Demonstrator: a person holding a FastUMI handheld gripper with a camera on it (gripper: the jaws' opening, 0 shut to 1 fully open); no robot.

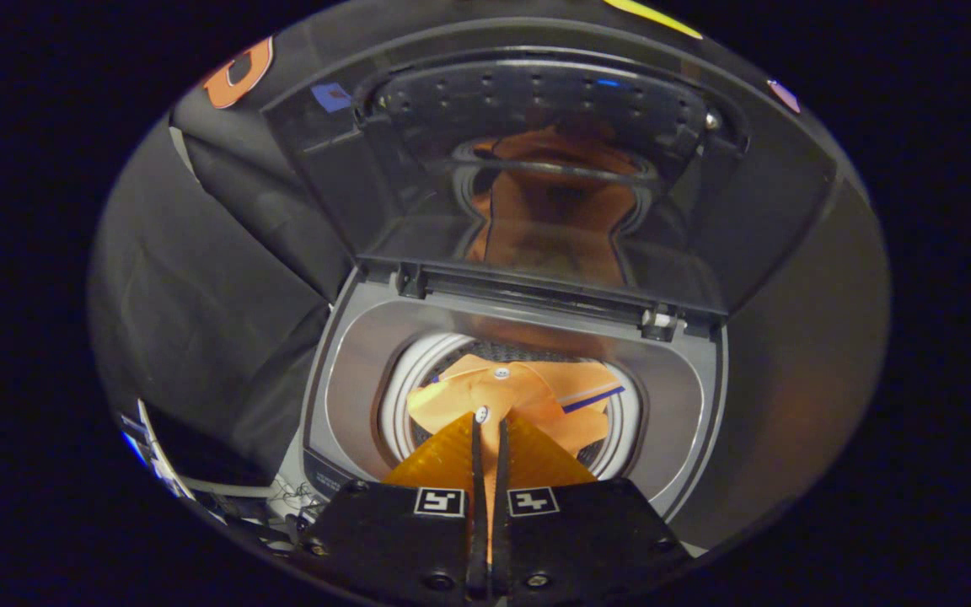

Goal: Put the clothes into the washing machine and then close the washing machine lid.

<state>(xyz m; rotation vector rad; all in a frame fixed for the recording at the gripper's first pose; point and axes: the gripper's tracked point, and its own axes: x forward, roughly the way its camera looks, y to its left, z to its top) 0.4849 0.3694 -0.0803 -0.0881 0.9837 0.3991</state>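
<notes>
An orange garment (536, 389) with white buttons and a blue stripe is bunched over the round mouth of the drum (404, 384) of a grey top-loading washing machine (349, 354). My gripper (490, 419) is held above the drum mouth, its fingers closed to a thin slit with a fold of the orange cloth pinched between them at the tips. The machine's lid (755, 211) stands open and upright beyond the drum, and its glass mirrors the orange cloth.
Black cloth walls (199, 278) hang close behind and to the left of the machine. Near its front left corner lie a dark flat thing and some thin cables (287, 497).
</notes>
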